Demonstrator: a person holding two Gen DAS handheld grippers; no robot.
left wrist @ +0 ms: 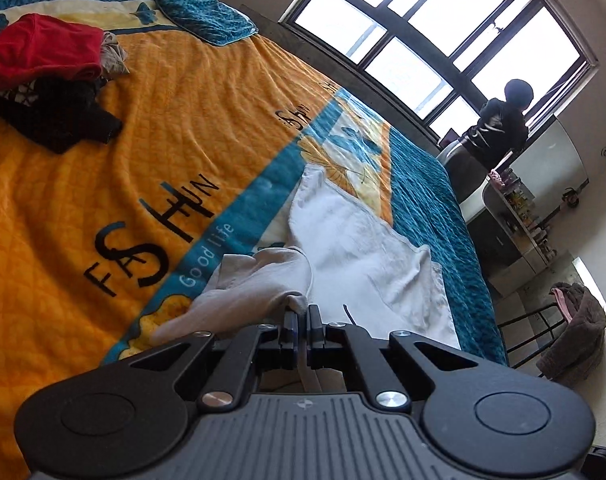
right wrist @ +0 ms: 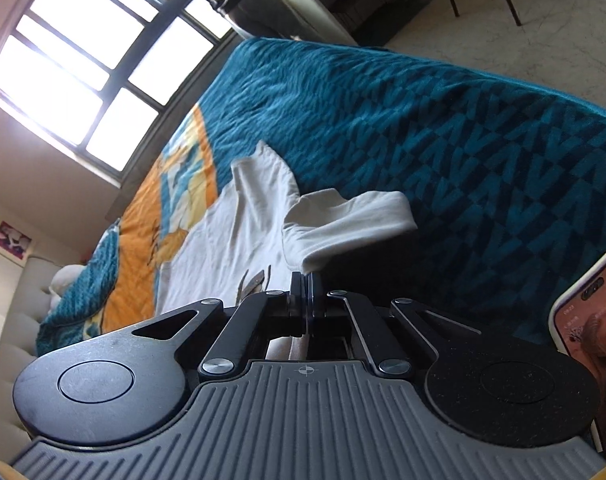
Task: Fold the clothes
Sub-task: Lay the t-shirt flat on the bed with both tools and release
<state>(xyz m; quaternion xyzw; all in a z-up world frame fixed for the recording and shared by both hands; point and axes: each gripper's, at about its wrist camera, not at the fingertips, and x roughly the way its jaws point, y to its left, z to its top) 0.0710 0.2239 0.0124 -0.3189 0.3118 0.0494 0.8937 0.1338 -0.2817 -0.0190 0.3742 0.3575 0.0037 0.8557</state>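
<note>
**Left wrist view: white shirt pinched at both ends over the bed**

Left gripper (left wrist: 302,312) is clamped on a bunched edge of the white shirt (left wrist: 343,232), which lies across the bedspread (left wrist: 103,200). Right gripper (right wrist: 305,280) nips a folded corner, likely so both can lay the fold evenly.

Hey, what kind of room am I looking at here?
Most likely a bedroom in a home. A bed with an orange and teal blanket fills the view, loose clothes lie on it, and a large window stands behind.
</note>
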